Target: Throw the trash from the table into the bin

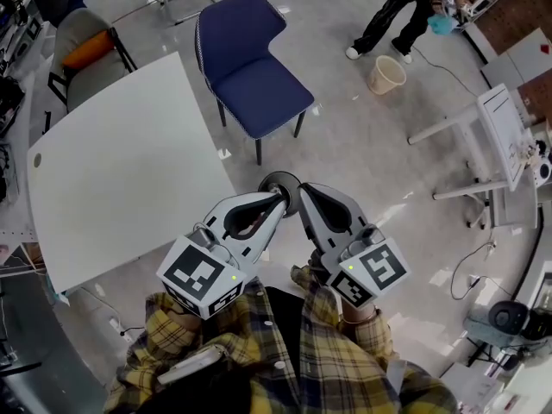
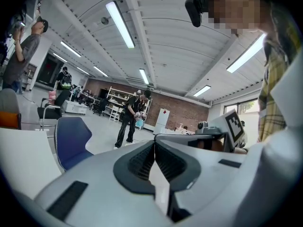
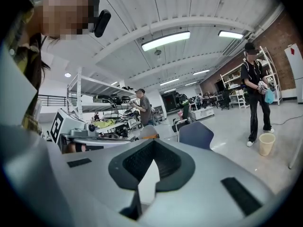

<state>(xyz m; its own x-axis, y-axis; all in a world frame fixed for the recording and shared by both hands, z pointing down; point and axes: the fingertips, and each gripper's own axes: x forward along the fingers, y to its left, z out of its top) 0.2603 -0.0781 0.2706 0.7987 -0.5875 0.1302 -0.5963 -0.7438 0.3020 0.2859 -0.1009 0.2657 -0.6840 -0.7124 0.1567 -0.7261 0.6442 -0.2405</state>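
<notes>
In the head view, the left gripper [image 1: 280, 198] and the right gripper [image 1: 301, 193] are held out side by side over the grey floor [image 1: 362, 145]. Their tips are almost touching each other, and the sleeves of a yellow plaid shirt [image 1: 285, 360] show behind them. The broad white table [image 1: 121, 162] lies to the left of the grippers. A blue padded chair [image 1: 250, 63] stands at its far corner. The beige round plastic bin [image 1: 386, 74] stands upright on the floor well beyond the grippers, to the upper right, just beside the feet of a person in black clothes [image 1: 397, 15]. No piece of trash can be made out in either gripper.

In the left gripper view, this gripper's two dark ribbed pads meet at their tips, so its tongs are closed with nothing between them. Past them are the blue chair and an edge of the table on the left. The person in black is at mid-distance, and the right gripper's marker cube is close by on the right.

In the right gripper view, its tongs are likewise pressed together and empty. The bin stands at the far right on the floor, next to the person in black. The blue chair is just beyond the jaw tips.
</notes>
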